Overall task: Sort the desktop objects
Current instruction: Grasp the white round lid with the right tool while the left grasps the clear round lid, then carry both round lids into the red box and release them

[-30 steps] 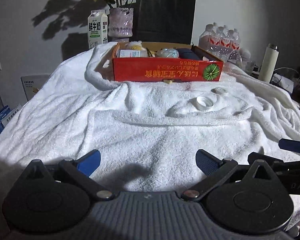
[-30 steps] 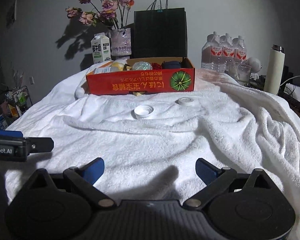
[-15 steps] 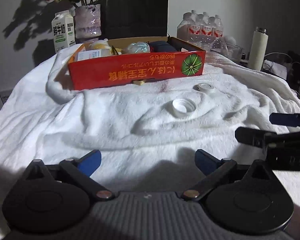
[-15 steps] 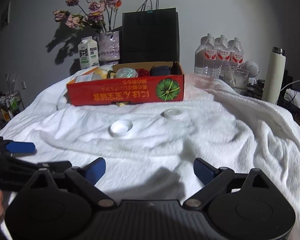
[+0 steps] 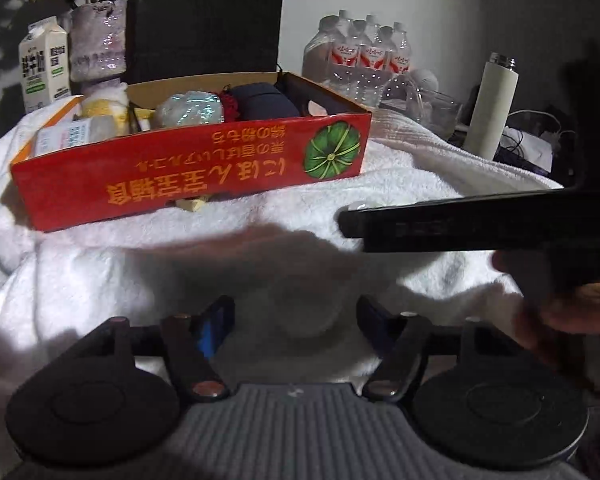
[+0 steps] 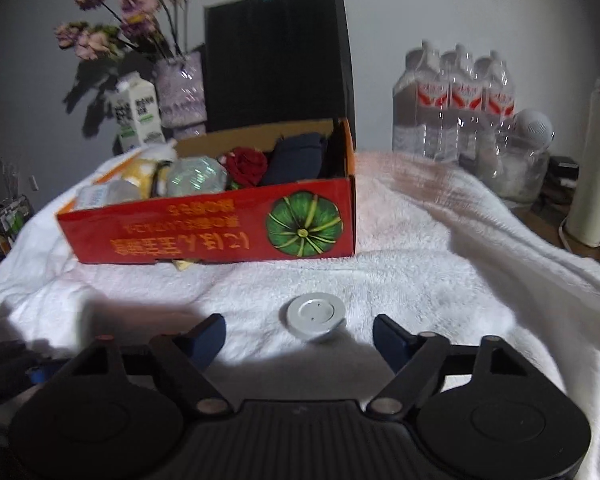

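Observation:
A red cardboard box (image 5: 188, 176) holding several items stands on the white towel (image 5: 80, 272). My left gripper (image 5: 296, 322) hovers low over the towel with its jaws closing. A pale round cap (image 5: 302, 304), blurred and in shadow, lies between its blue fingertips, and the pads are clear of it. My right gripper (image 6: 298, 336) has its jaws closing too. A flat white round disc (image 6: 315, 314) lies just ahead between its fingers, untouched. The same red box (image 6: 208, 228) sits beyond the disc. The right gripper's dark finger (image 5: 460, 224) crosses the left wrist view.
Behind the box stand a milk carton (image 6: 138, 114), a vase of flowers (image 6: 180, 88) and a black paper bag (image 6: 276, 60). A pack of water bottles (image 6: 452, 108), a glass jar (image 6: 516, 168) and a white flask (image 5: 492, 108) stand at the right. A hand (image 5: 580, 308) holds the right gripper.
Both grippers moved forward toward the box, and their jaws narrowed. The cap now lies between the left fingers and the disc between the right ones. The right gripper has slid across the left view.

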The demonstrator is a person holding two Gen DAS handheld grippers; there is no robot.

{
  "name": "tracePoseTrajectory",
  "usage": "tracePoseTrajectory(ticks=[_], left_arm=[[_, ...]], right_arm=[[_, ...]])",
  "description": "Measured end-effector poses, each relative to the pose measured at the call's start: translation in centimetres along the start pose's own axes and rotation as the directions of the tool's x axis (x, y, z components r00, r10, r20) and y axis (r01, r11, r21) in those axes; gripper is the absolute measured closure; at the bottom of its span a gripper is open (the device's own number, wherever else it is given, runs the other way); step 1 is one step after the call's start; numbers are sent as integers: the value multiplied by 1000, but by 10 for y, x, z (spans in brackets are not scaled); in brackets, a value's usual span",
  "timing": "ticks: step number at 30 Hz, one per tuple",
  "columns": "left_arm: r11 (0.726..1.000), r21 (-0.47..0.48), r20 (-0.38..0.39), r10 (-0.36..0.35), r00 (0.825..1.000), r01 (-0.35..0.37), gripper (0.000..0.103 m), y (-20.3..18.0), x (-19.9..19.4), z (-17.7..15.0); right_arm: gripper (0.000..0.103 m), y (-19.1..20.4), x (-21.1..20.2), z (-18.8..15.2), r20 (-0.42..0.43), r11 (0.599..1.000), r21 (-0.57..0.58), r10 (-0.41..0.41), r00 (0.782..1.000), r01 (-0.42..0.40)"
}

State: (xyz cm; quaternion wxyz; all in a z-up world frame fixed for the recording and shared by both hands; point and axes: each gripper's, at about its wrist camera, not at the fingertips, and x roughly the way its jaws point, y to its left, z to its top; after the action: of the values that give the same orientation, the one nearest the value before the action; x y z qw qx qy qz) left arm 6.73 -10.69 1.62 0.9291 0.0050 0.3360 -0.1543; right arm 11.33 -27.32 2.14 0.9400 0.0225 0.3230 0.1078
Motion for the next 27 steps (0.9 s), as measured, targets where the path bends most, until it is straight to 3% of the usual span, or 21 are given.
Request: tracePoseTrajectory(ticks=[1,4,7,15,20,24,27], left_arm=[[1000,-4,1,15,1000,-15,51,0,4,1],[998,6,16,55,998,-55,62,1,7,2],[999,-2,27,48,998,-48,62,3,5,0],[989,-34,53,148,988,-146,62,11,-15,2],[975,-100,78,207,975,-199,62,30,-45,2],[965,-126,116,245,963,-230,62,39,-78,-6],[959,-155,124,255,959,-235,62,44,-102,-18]], right_arm=[[33,-2,11,2,-23,1000,16,-9,1000,9],[48,-4,27,1,-26,999,18,-41,999,41],[65,2,24,-4,4,997,-37,-63,998,63],[65,22,6,-7,44,989,-115,-93,995,98],[65,46,-35,-8,115,991,-127,-20,993,35],[65,71,-70,-21,190,982,-181,-26,981,61],[65,83,-96,-34,208,986,-167,10,978,26]])
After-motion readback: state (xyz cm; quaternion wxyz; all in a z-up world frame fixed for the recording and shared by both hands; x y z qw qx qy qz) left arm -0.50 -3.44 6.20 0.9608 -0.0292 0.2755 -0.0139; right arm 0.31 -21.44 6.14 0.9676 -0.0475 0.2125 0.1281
